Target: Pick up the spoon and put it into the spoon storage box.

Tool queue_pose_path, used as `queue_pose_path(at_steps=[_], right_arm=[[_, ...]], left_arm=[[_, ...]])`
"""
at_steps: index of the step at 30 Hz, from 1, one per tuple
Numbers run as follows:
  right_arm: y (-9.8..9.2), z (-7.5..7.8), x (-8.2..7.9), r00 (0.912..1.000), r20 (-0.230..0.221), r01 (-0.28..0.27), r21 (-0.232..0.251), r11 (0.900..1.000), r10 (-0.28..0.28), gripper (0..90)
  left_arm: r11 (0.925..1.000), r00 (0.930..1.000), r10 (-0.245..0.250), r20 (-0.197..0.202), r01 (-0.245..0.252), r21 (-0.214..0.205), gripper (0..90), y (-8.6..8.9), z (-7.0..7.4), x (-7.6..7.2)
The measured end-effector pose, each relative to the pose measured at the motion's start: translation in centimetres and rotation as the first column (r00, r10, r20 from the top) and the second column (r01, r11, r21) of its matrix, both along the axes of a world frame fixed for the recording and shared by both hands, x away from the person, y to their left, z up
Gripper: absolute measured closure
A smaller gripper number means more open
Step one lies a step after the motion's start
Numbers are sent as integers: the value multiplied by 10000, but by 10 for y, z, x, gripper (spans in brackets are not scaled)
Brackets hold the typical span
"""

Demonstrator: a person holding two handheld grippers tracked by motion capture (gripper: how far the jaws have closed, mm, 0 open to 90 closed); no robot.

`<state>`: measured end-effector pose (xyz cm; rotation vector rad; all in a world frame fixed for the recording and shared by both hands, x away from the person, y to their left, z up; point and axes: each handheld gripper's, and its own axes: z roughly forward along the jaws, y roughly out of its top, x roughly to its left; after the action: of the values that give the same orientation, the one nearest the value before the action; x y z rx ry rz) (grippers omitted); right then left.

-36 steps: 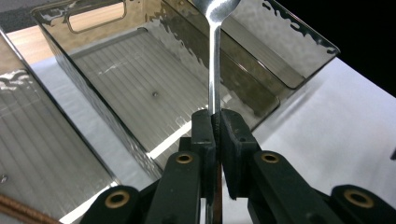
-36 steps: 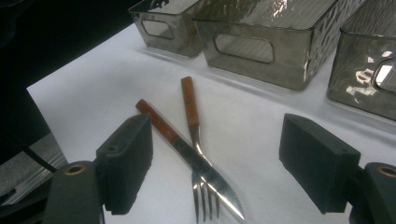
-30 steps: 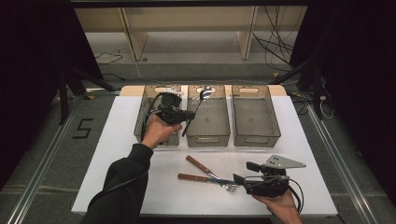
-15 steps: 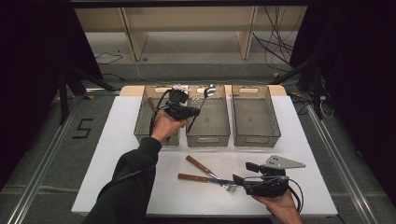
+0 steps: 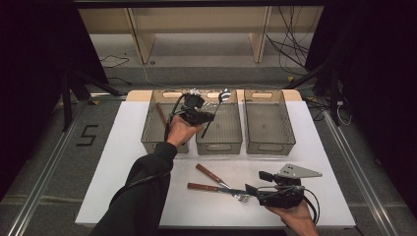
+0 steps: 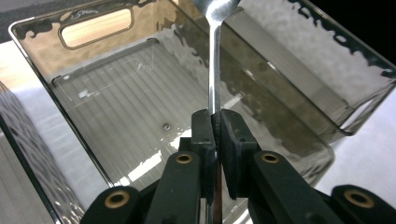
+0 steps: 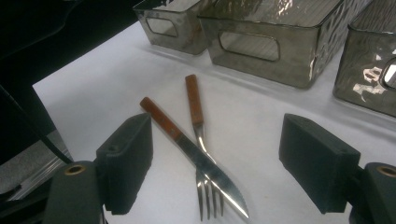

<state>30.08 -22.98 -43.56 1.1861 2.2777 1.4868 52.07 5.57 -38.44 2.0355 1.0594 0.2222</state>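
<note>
Clamping the thin handle of a shiny metal spoon (image 6: 215, 84), the left gripper (image 6: 215, 126) has its black fingers (image 6: 203, 133) closed tight on the steel, and the spoon's bowl points up and away over the middle smoky translucent plastic bin (image 5: 219, 142). From the high view, the left gripper (image 5: 197, 116) hangs above the near left part of that bin, with the spoon (image 5: 216, 109) slanting toward the bin's far rim. A left bin (image 5: 152, 135) of the same kind holds a wooden-handled utensil (image 5: 161, 114), and a right bin (image 5: 269, 140) stands just beside the middle one on the white counter (image 5: 118, 167).

Near the front edge, the right gripper (image 5: 253, 191) rests low with its fingers (image 7: 128, 158) spread wide and holding nothing. Between and just beyond them lie a knife with a brown wooden handle (image 7: 187, 144) and a fork with a brown wooden handle (image 7: 198, 130), crossed on the counter, the knife's blade lying over the fork's neck.
</note>
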Motion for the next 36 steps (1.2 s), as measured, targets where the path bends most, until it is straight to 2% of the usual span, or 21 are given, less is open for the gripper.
queue_pose_path(at_steps=[4, 14, 16, 19, 20, 22, 26, 30, 36], right_arm=[[1, 0, 0, 10000, -3, -26, 0, 10000, 26, 267], [1, 0, -1, 10000, 3, -47, -18, 10000, 47, 267], [1, 0, -1, 10000, 12, -51, 3, 10000, 51, 267], [1, 0, -1, 10000, -7, -42, 20, 10000, 42, 268], [1, 0, -1, 10000, -8, -45, 14, 10000, 45, 267], [1, 0, -1, 10000, 5, -57, 10, 10000, 57, 268], [1, -1, 0, 10000, -10, -50, -6, 10000, 50, 267], [2, -1, 0, 10000, -18, -46, 3, 10000, 46, 268], [3, -1, 0, 10000, -27, -58, -1, 10000, 58, 268]], left_arm=[[10000, 10000, 68, -55, -68, -4, 837, 0, -4, 0], [9993, 9994, 189, -278, -180, 315, 836, -4, -15, 2], [9989, 9993, 183, -339, -168, 437, 832, -5, -16, 2], [9990, 9991, 195, -370, -180, 405, 820, -6, -16, 2], [9993, 9991, 221, -368, -210, 297, 798, -6, -16, 2], [9995, 9986, 287, -440, -279, 175, 687, -5, -15, 2], [9997, 9987, 74, -502, -63, 225, 539, -3, -10, -1], [10000, 9993, 48, -380, -47, 10, 429, 4, -2, -8], [9993, 9999, -155, -35, 153, -345, 338, 17, 10, -24]])
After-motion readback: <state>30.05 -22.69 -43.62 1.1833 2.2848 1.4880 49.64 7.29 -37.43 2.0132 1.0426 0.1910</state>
